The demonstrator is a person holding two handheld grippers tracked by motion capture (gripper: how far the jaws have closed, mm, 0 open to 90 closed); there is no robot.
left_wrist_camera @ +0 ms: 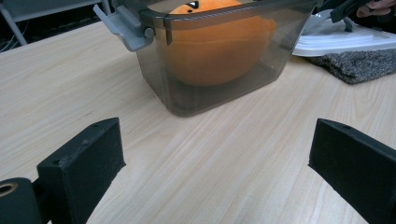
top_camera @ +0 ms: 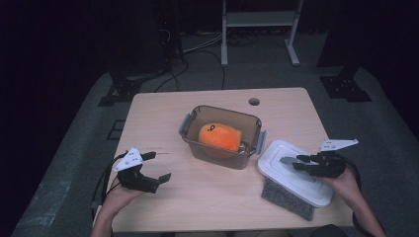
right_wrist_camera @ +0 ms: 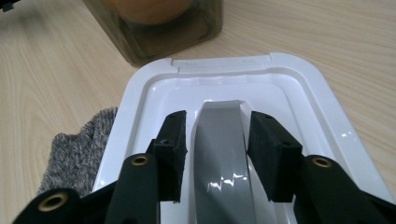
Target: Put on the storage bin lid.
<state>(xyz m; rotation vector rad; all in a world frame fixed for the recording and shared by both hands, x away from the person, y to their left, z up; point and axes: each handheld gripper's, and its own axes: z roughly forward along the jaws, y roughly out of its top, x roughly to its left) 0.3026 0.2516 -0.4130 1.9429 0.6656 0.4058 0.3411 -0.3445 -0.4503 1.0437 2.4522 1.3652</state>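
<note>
A smoky clear container with grey side latches stands mid-table and holds an orange plush toy, which the left gripper view shows through the wall. To its right, a white lid lies on a grey cloth. My right gripper hovers over the lid. Its jaws straddle the lid's grey handle closely, with a thin gap on each side. My left gripper rests at the left of the table, open wide with nothing between its fingers.
The light wooden table has a round cable hole near its far edge. Bare tabletop lies between my left gripper and the container. Beyond the table, cables and a metal stand's legs are on the dark floor.
</note>
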